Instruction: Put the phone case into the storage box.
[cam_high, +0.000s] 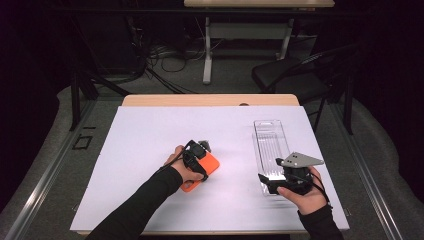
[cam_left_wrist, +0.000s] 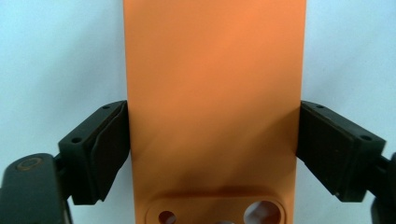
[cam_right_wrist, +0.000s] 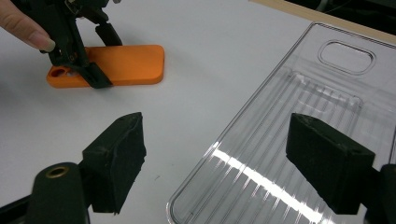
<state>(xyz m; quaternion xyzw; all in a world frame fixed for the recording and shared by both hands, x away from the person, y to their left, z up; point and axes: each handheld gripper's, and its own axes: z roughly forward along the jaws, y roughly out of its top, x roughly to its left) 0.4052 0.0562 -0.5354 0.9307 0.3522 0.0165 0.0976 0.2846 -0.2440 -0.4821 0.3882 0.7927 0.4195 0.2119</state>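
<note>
On the white table, the left gripper clamps the orange case, camera cutouts visible close-up; the right gripper gapes over the clear tray.

An orange phone case lies at about 9 o'clock from a clear, ribbed plastic tray. Both rest on a white sheet over a light wood table. The black left gripper and the black right gripper have matte pads.
</note>
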